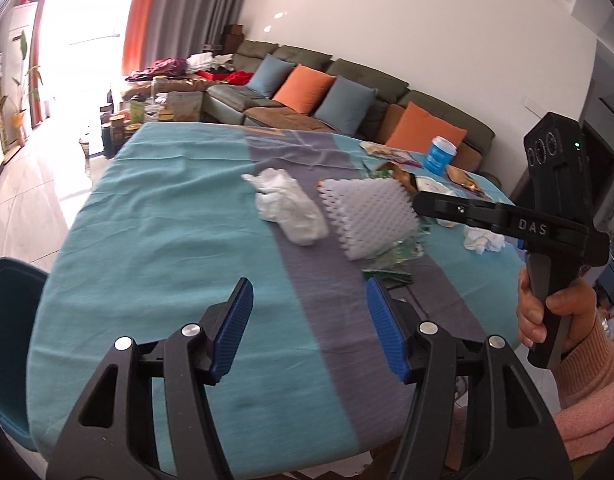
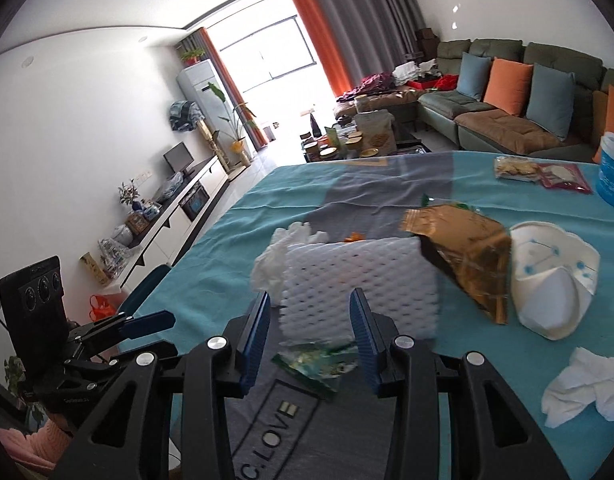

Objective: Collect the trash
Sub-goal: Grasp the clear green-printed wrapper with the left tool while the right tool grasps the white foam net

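Note:
A white foam net sleeve (image 1: 369,216) lies mid-table on the teal and grey cloth (image 1: 167,240); it also shows in the right wrist view (image 2: 359,280). A crumpled white tissue (image 1: 287,204) lies left of it. A torn green wrapper (image 2: 319,362) lies just in front of my right gripper (image 2: 310,334), which is open above it, close to the foam. A gold foil bag (image 2: 467,256), a white paper bowl (image 2: 551,284) and another tissue (image 2: 587,388) lie to the right. My left gripper (image 1: 309,300) is open and empty above the cloth, short of the trash.
A blue tub (image 2: 613,172) and snack packets (image 2: 543,172) stand at the far right table edge. A teal chair (image 1: 7,320) sits at the table's left. The sofa with cushions (image 1: 327,92) is behind, and a cluttered coffee table (image 2: 359,136).

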A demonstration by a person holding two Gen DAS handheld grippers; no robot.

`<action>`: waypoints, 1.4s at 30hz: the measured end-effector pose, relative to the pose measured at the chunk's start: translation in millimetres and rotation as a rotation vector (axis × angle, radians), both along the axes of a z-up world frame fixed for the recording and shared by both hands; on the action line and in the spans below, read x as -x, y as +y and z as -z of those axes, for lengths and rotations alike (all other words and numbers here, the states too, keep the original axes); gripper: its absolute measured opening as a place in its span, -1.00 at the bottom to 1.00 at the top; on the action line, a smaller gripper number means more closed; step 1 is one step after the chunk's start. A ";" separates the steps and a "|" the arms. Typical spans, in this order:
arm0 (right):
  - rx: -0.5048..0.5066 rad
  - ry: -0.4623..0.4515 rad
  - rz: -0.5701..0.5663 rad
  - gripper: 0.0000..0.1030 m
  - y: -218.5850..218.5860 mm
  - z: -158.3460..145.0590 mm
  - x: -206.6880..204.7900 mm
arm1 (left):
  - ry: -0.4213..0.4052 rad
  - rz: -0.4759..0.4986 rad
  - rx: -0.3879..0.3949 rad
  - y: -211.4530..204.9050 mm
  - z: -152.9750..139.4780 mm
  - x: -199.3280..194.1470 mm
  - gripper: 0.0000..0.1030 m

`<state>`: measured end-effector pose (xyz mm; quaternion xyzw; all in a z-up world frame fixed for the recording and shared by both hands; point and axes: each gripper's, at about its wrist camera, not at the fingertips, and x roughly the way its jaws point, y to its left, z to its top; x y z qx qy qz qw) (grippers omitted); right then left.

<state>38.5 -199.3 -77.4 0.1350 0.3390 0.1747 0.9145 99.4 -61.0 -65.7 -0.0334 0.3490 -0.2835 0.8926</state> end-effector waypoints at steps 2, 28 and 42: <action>-0.009 0.009 0.031 -0.24 -15.3 4.6 -1.1 | 0.001 0.026 -0.003 -11.3 0.4 -0.8 0.13; -0.097 0.124 0.045 -0.29 -54.9 41.5 -32.1 | 0.099 0.166 -0.050 -81.5 18.5 -29.9 0.10; -0.105 0.092 -0.028 -0.67 -44.7 32.5 -22.2 | 0.146 0.180 -0.040 -82.5 27.2 -36.7 -0.37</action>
